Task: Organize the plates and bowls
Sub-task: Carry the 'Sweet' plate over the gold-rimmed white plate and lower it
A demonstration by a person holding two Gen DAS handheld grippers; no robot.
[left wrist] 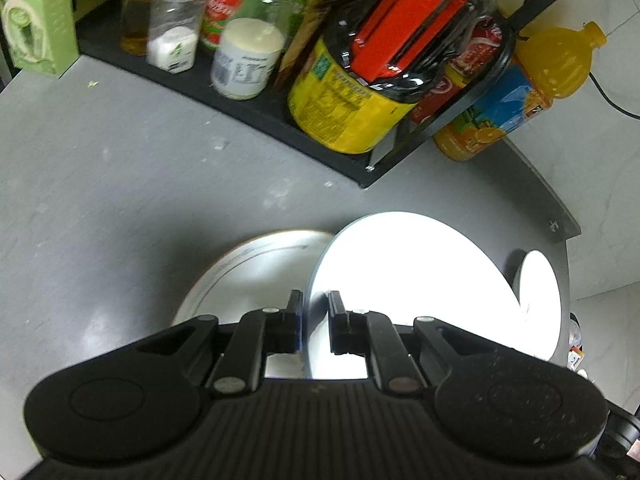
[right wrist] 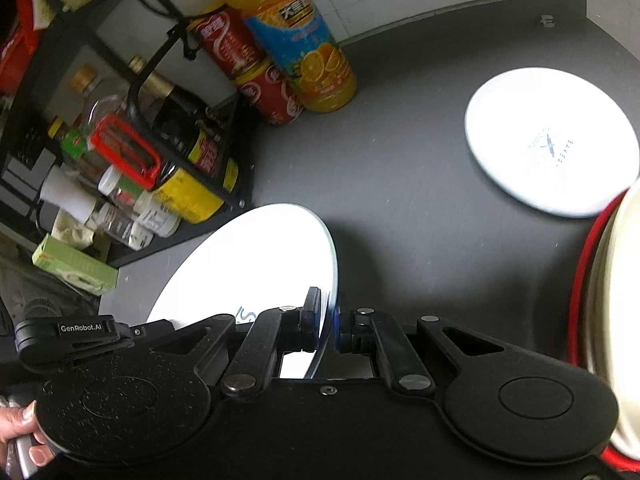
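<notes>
Both grippers pinch one glossy white plate's thin rim.

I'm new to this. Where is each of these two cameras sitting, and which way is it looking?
Left wrist: sits on the left gripper, looking down its fingers at the white plate it clamps, a second plate and the shelf rack; only the gripper shows.
Right wrist: sits on the right gripper, clamping the same white plate; a person's fingers show.
Shared: that plate, the orange juice bottle, the rack.
</notes>
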